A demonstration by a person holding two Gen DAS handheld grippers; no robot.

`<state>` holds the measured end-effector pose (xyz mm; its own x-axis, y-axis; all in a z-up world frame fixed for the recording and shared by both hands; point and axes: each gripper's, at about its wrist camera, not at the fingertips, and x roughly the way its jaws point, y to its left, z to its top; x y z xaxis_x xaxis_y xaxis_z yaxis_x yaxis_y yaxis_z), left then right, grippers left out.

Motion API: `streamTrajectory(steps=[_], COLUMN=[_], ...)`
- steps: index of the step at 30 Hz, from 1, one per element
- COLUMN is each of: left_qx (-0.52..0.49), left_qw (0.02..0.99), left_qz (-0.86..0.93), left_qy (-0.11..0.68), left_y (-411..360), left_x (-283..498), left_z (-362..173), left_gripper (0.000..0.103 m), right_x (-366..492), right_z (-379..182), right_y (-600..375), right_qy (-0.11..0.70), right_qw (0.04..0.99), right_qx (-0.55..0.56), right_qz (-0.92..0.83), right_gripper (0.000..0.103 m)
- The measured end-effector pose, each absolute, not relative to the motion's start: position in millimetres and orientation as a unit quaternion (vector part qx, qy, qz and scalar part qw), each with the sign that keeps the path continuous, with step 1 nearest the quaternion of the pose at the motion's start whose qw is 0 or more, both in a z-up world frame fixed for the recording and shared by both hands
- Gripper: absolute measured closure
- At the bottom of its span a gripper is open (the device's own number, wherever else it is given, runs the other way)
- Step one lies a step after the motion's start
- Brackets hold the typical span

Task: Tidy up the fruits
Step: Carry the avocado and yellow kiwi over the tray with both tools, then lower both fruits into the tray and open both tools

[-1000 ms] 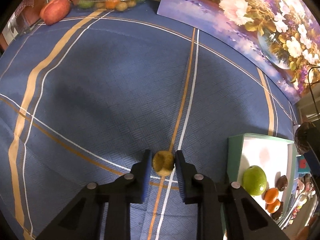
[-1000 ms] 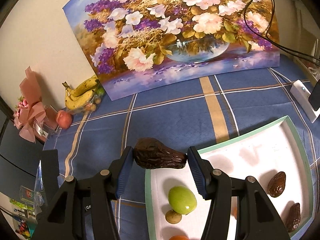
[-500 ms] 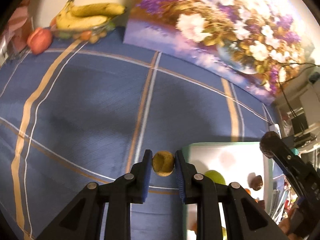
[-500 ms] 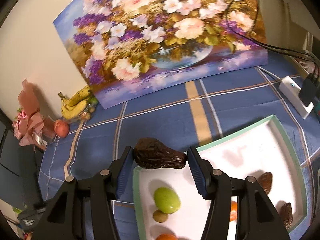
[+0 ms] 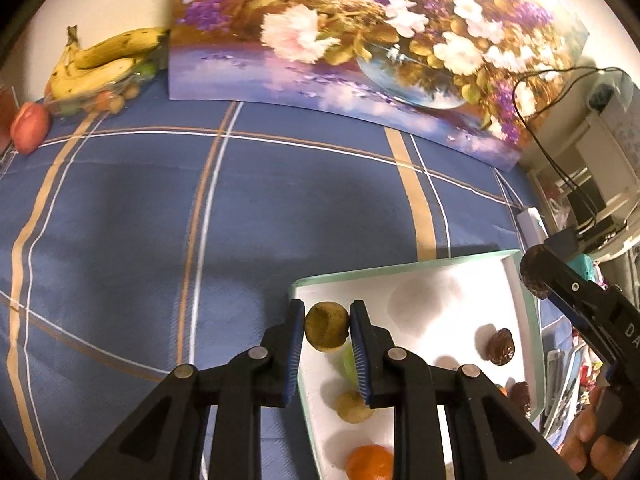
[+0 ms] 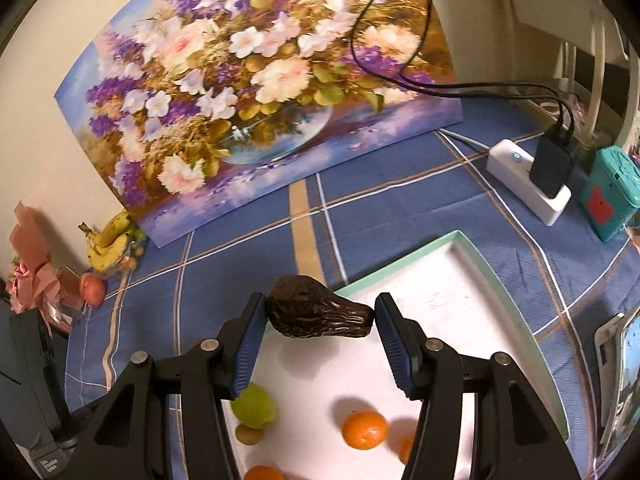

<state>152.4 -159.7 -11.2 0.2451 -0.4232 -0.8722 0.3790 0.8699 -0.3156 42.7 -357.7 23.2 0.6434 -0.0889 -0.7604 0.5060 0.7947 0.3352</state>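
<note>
Left gripper (image 5: 326, 326) clenched on small olive-brown fruit (image 5: 326, 327); right gripper (image 6: 320, 316) clamps wrinkled dark fruit (image 6: 318, 313), both over white tray (image 6: 492, 276); green fruit (image 6: 255, 406), oranges (image 6: 365, 429) inside.

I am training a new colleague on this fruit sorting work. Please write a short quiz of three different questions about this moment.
1. True or false: the left claw is shut on a small brown round fruit.
2. Multiple choice: what does the right claw hold? A) a banana B) a dark wrinkled fruit C) an orange
3. Fill in: the green fruit lies in the white ____ with the green rim.

Key
1. True.
2. B: the dark wrinkled fruit is gripped end to end.
3. Tray.
</note>
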Motion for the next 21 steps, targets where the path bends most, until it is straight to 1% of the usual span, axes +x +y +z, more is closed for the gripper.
streamTrajectory(steps=[6,13,21], left_qx=[-0.008,0.001,0.009], left_qw=[0.783,0.773,0.773], left_qz=[-0.256,-0.255,-0.254], left_qy=[0.567,0.580,0.581], left_y=[-170.5,-178.4,-181.3], left_x=[150.1,148.9,147.7], left_z=[-23.0,-37.7,-39.2], left_gripper=[0.078,0.078,0.077], right_x=[46.2,61.2,63.4], right_z=[12.0,-28.2,-51.4], right_y=[-360.9,-358.2,-357.8], right_qy=[0.407,0.468,0.499], right_qw=[0.858,0.830,0.812], right_qx=[0.262,0.251,0.249], right_qz=[-0.170,-0.172,-0.173], right_gripper=[0.046,0.046,0.046])
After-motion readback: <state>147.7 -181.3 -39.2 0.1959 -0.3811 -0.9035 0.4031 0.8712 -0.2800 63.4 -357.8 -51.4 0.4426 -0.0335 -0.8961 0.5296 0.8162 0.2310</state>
